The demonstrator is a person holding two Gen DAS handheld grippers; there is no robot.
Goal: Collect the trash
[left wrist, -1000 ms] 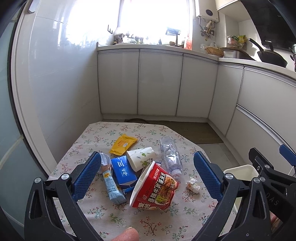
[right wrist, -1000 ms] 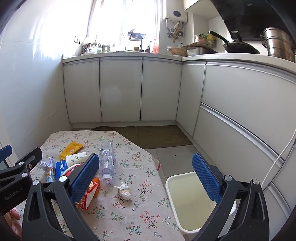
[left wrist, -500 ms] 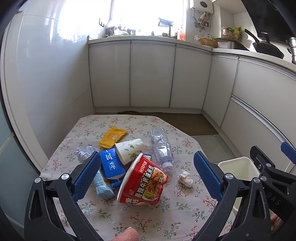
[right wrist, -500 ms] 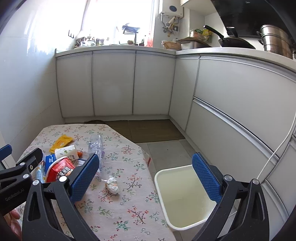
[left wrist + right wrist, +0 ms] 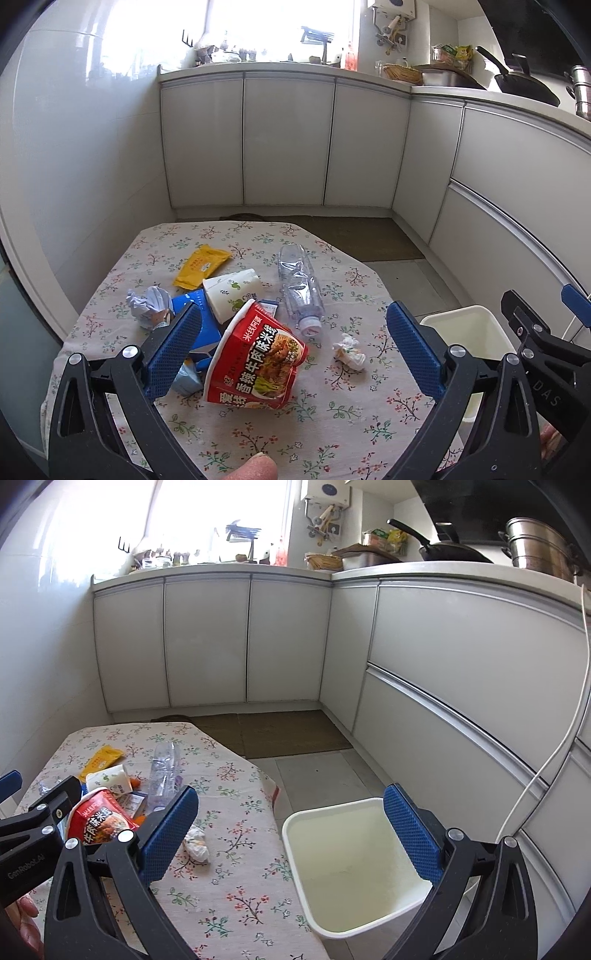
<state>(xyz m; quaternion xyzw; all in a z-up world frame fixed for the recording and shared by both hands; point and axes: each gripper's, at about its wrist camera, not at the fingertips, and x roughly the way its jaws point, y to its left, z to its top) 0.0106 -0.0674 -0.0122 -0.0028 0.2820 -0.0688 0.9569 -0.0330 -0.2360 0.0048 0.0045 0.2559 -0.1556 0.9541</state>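
Setting: small table (image 5: 258, 435) under a floral cloth, kitchen cabinets behind, white bin (image 5: 354, 864) on the floor just off the table's right edge.

Trash pile: red noodle cup (image 5: 255, 358) tipped on its side, mouth toward the far left; clear bottle (image 5: 299, 288) lying flat, cap toward the near edge; white paper cup (image 5: 231, 291), yellow packet (image 5: 201, 266), blue carton (image 5: 195, 314), crumpled wrapper (image 5: 147, 304), small paper wad (image 5: 349, 350) lying apart to the right.

Left gripper (image 5: 291, 354): spread wide, holding nothing, hovering over the near half of the table.

Right gripper (image 5: 288, 834): spread wide, holding nothing, framing the table edge and the bin.

Key relation: noodle cup directly ahead of the left gripper, between the pads and closer to the left pad; long axis slanted from near-left base to far-right rim.

Nearer hand: left, judged best placed for the cup; the right sits over the bin side, with the paper wad just beside its left pad.

Bin contents: nothing visible inside.

Likely next need: straight advance and descent of the left gripper to straddle the cup.
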